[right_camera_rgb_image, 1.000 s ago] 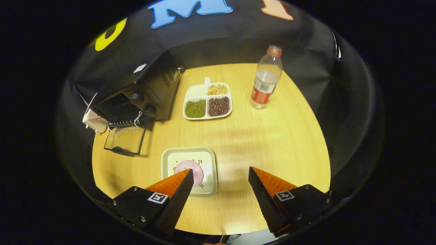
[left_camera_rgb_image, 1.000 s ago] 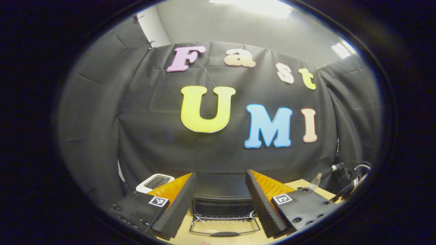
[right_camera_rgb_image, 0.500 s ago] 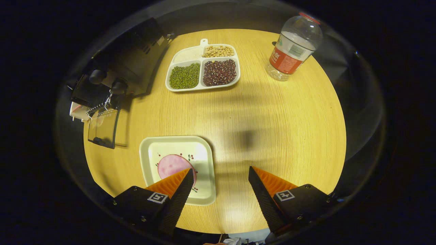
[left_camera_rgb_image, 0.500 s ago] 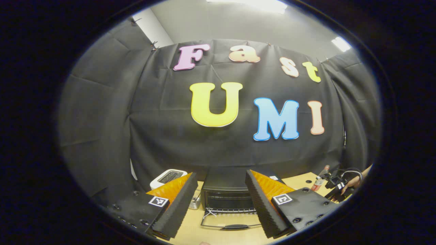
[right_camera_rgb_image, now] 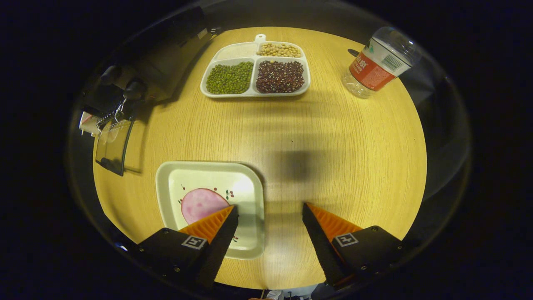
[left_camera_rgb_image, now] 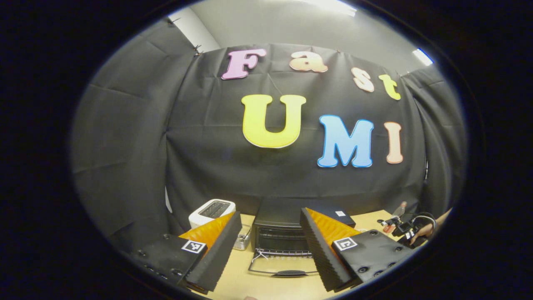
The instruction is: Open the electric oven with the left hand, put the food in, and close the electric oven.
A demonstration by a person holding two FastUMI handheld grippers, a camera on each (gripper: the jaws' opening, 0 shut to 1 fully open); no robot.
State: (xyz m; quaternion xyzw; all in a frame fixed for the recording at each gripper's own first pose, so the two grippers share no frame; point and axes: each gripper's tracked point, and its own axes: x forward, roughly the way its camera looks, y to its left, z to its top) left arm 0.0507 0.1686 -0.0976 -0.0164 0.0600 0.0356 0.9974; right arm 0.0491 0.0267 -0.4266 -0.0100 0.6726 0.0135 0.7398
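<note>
Both grippers are held wide open, and nothing is gripped by either one. In the left gripper view, the left gripper [left_camera_rgb_image: 270,216] is held level and up off the table, pointed at the electric oven [left_camera_rgb_image: 283,229]. The oven door [left_camera_rgb_image: 283,266] is seen folded down flat on the wooden table [left_camera_rgb_image: 245,283], with its handle at the front edge. A white toaster [left_camera_rgb_image: 211,211] is seen to the left of the oven. Far off at the right edge, a hand [left_camera_rgb_image: 420,230] holding the other gripper can be seen.

In the right gripper view, the right gripper [right_camera_rgb_image: 270,208] is tilted down over the table [right_camera_rgb_image: 341,158]. Its left finger [right_camera_rgb_image: 216,225] is seen over a square plate [right_camera_rgb_image: 250,196], where a round pink slice of food [right_camera_rgb_image: 200,204] lies. Whether the finger touches the plate cannot be told. The oven [right_camera_rgb_image: 141,71] is seen well apart at the upper left, with its door [right_camera_rgb_image: 110,146] open. A split tray of beans [right_camera_rgb_image: 256,71] and a plastic bottle [right_camera_rgb_image: 374,66] stand at the far side. Wide bare table is left between the plate and the oven.
</note>
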